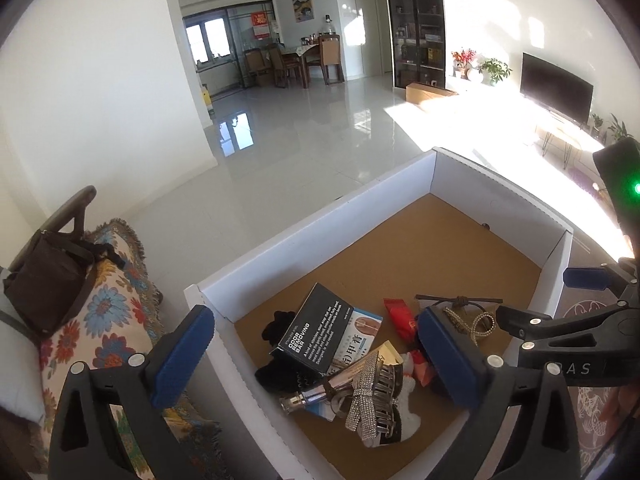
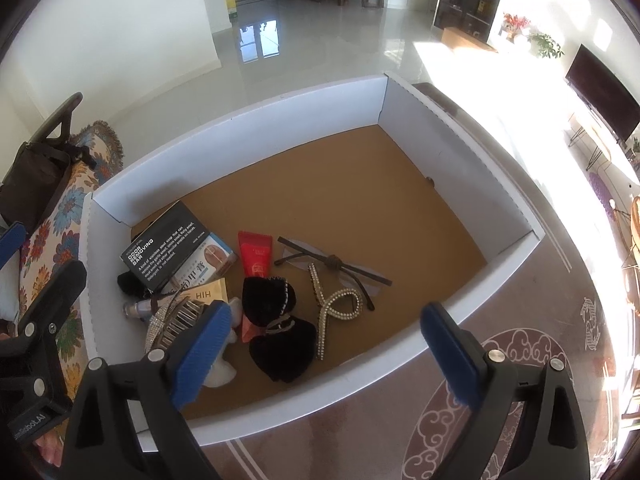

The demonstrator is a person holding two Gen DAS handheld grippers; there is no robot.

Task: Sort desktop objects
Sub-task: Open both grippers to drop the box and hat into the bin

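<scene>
A white cardboard box (image 2: 248, 120) with a brown floor holds the sorted items: a black "Odor Removing Bar" carton (image 2: 164, 250), a red tube (image 2: 256, 258), glasses (image 2: 340, 266), a rhinestone hair clip (image 2: 334, 308), a black velvet piece (image 2: 276, 328), a silver bow claw clip (image 1: 370, 396) and a small bottle (image 1: 308, 398). My left gripper (image 1: 314, 360) is open and empty, straddling the box's left wall. My right gripper (image 2: 326, 354) is open and empty above the box's near wall; it also shows in the left wrist view (image 1: 560, 312).
The box (image 1: 320, 232) stands on a dark patterned table top (image 2: 460, 380). A floral-covered sofa (image 1: 108, 320) with a black bag (image 1: 48, 280) lies to the left. Shiny tiled floor (image 1: 312, 128), a TV (image 1: 556, 90) and dining furniture lie beyond.
</scene>
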